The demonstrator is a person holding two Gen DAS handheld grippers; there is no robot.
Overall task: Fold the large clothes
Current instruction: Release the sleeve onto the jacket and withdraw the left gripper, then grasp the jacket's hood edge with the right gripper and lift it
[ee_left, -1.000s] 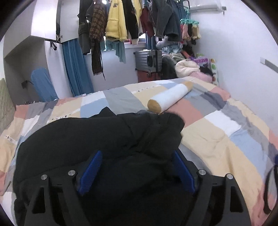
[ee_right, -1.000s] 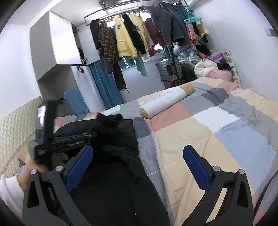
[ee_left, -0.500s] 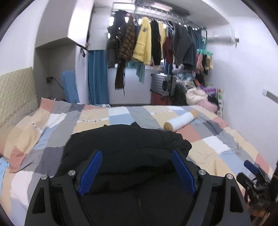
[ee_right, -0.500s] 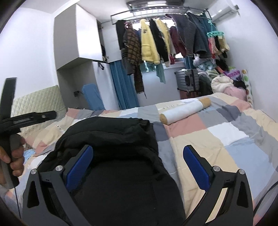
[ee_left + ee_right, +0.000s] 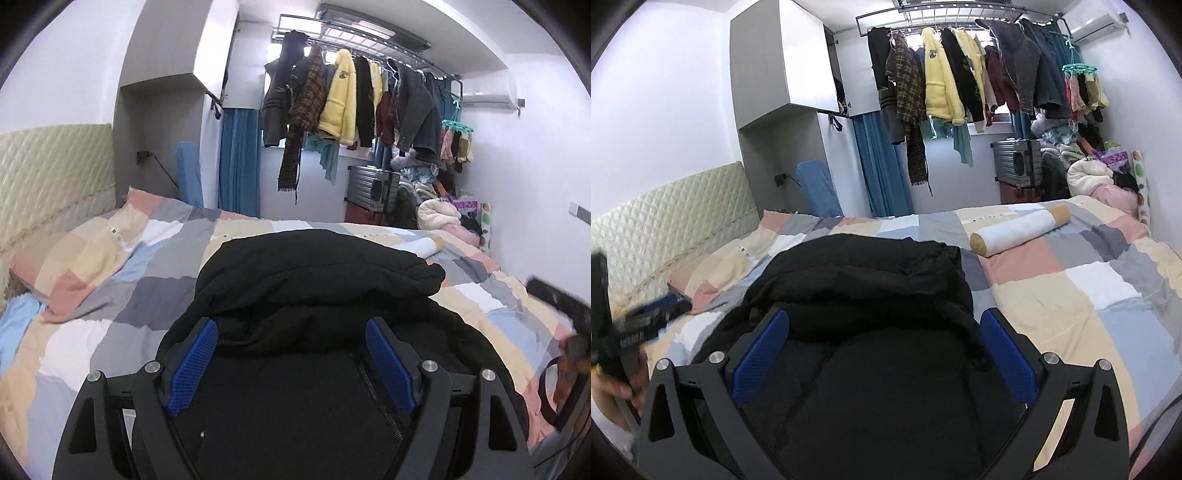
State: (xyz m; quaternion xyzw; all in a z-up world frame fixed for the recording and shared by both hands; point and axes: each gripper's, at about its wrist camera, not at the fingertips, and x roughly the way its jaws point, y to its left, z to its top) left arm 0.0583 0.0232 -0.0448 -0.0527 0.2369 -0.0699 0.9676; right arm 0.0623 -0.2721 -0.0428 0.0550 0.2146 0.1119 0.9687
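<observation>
So the big black coat (image 5: 317, 280) is lying bunched up on the bed, on top of the patchwork quilt (image 5: 122, 280), top part folded over into a thick hump. It sits right in front of both tools.

Left hand-held gripper (image 5: 291, 365) has its blue pads spread wide and nothing is pinched between them; the coat fabric just lies underneath and ahead of the fingers. Whether the pads brush the cloth, can't tell. Right hand-held gripper (image 5: 884, 354) is the same deal: jaws standing wide apart, coat below and in front, not gripped.

In the right wrist view the left tool shows up blurry off to the left side, with a hand (image 5: 613, 391) wrapped around its handle. Ahead and to the right of the right gripper there's a white bolster pillow (image 5: 1019, 230) with tan ends, lying on the quilt well apart from the coat. Beyond the bed, a rail of hanging clothes (image 5: 960, 77) and a grey suitcase (image 5: 1017, 162).
</observation>
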